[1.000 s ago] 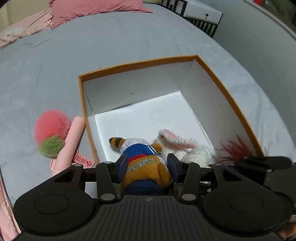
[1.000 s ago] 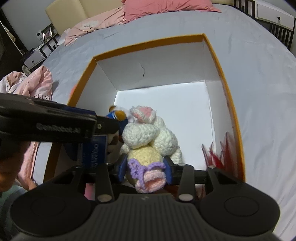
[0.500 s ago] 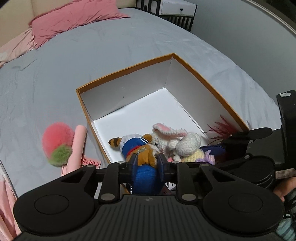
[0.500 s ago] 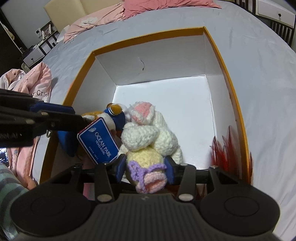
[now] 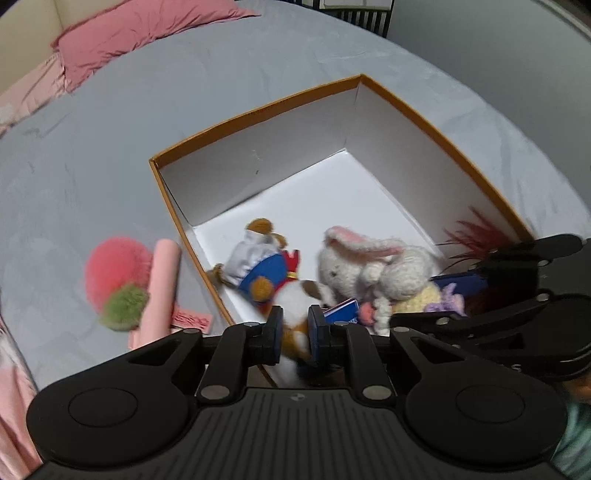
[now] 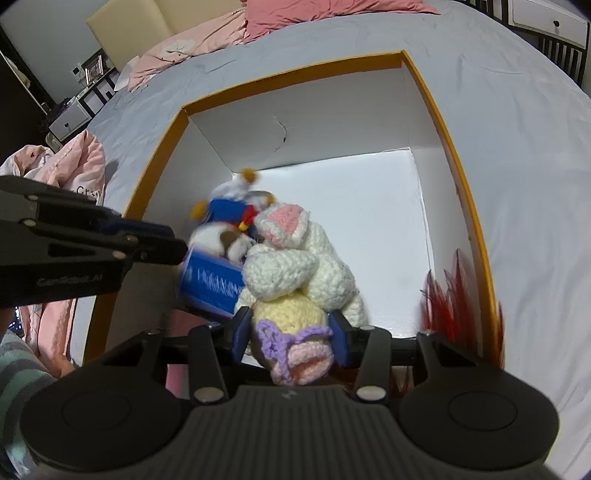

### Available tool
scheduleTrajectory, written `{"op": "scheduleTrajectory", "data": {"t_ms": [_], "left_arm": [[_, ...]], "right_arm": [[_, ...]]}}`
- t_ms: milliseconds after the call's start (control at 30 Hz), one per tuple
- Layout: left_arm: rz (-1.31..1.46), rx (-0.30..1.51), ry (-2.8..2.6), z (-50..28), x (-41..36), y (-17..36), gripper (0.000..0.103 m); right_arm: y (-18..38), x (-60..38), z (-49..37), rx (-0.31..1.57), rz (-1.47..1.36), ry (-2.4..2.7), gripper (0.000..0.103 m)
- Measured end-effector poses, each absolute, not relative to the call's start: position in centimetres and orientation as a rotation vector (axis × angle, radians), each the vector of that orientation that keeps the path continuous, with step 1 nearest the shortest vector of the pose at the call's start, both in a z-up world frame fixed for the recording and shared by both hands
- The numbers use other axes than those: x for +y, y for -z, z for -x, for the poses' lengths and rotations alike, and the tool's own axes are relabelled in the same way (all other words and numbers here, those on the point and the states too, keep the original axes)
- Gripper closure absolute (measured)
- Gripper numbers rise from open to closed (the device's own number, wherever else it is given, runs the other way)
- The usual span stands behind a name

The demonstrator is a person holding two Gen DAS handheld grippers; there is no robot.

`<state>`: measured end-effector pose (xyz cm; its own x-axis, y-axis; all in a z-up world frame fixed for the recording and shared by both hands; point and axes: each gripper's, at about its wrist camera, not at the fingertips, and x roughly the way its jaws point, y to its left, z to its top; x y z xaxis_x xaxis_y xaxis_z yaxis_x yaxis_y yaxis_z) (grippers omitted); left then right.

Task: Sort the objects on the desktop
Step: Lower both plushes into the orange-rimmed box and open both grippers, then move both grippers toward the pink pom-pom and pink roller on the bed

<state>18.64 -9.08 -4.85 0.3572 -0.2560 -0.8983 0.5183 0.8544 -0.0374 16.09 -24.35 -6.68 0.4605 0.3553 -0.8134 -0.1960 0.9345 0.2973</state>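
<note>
An orange-rimmed white box (image 5: 280, 147) sits on the grey bed. In its near corner lies a sailor plush toy (image 5: 258, 269) in a blue suit and white cap. The jaws of my left gripper (image 5: 295, 332) are closing, and the pads pinch the toy's brown-and-white lower end. Its blue paper tag (image 6: 210, 280) hangs beside the crochet rabbit (image 6: 295, 258). My right gripper (image 6: 290, 336) is shut on the rabbit's yellow body, low inside the box (image 6: 314, 122). The left gripper (image 6: 147, 247) reaches in from the left of the right wrist view.
A pink fluffy ball with a green tuft (image 5: 114, 273) and a pink roll (image 5: 159, 288) lie on the bed left of the box. Red feathery strands (image 6: 454, 295) stick up at the box's right wall. Pink pillows (image 5: 140, 33) lie at the far end.
The left jaws have narrowed from wide around the sailor toy to a pinch on its lower end, and the toy has swung over. The right gripper holds the rabbit unchanged.
</note>
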Motion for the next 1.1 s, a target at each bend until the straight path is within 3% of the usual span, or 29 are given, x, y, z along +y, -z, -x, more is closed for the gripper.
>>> {"op": "scheduleTrajectory", "data": {"t_ms": [467, 767, 933, 1100], "left_arm": [[-0.089, 1.003, 0.461, -15.6, -4.7, 1.1, 0.086], [-0.034, 1.03, 0.33, -14.3, 0.1, 1.3, 0.086], [0.025, 1.045, 0.245, -14.2, 4.1, 1.6, 0.086], [0.044, 1.022, 0.226, -14.4, 6.1, 1.4, 0.085]], "right_arm": [[6.7, -22.3, -16.7, 1.067, -0.103, -0.409, 0.057], [6.8, -20.8, -16.8, 1.091, -0.007, -0.364, 0.054], [4.9, -20.9, -15.8, 1.045, 0.021, -0.315, 0.046], [0.9, -19.7, -15.0, 0.932, 0.032, -0.319, 0.047]]}}
